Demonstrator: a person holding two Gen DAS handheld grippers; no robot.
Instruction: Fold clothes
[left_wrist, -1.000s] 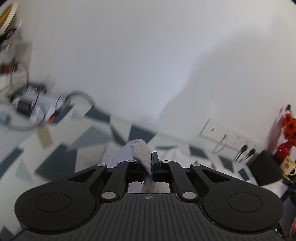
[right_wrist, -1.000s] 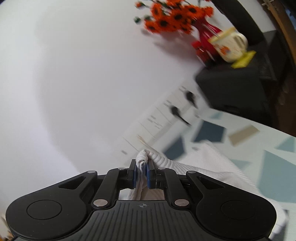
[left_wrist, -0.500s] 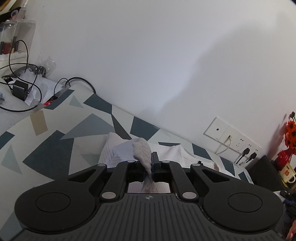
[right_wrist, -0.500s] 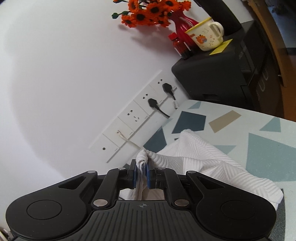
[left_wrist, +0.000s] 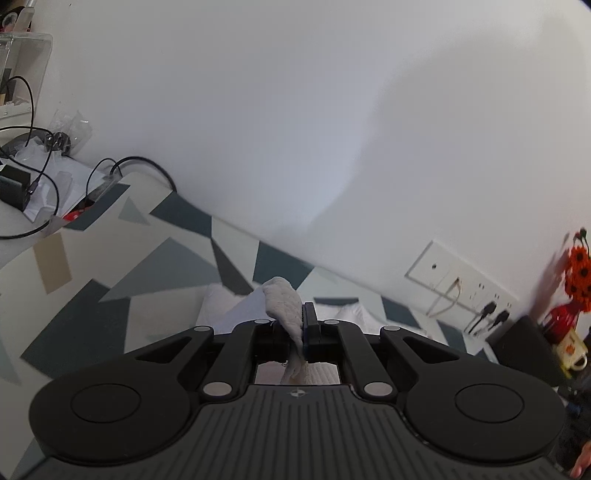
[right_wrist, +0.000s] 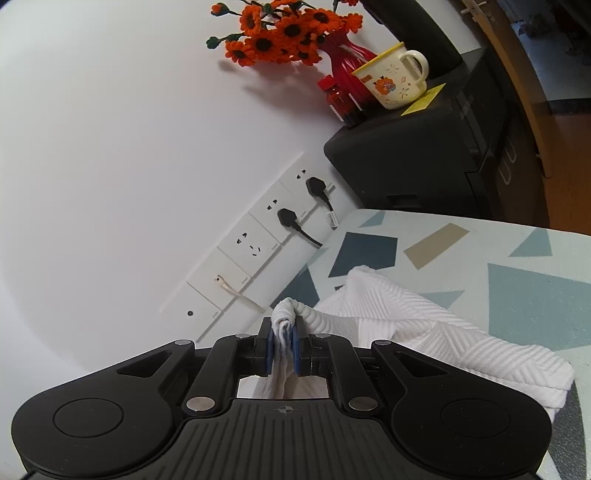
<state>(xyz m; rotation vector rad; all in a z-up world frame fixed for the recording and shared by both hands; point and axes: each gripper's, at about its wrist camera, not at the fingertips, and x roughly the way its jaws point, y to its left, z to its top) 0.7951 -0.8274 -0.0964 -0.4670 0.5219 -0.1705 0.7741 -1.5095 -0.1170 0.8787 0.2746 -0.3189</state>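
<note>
The cloth, white and ribbed, lies bunched on the patterned bench below the wall sockets. The right gripper has its jaws clamped on one bunched corner; the left gripper has its jaws clamped on another corner of the cloth. Right of the sockets, a black box carries a cartoon-printed mug, a yellow label too small to read, and a red vase of orange flowers.
</note>
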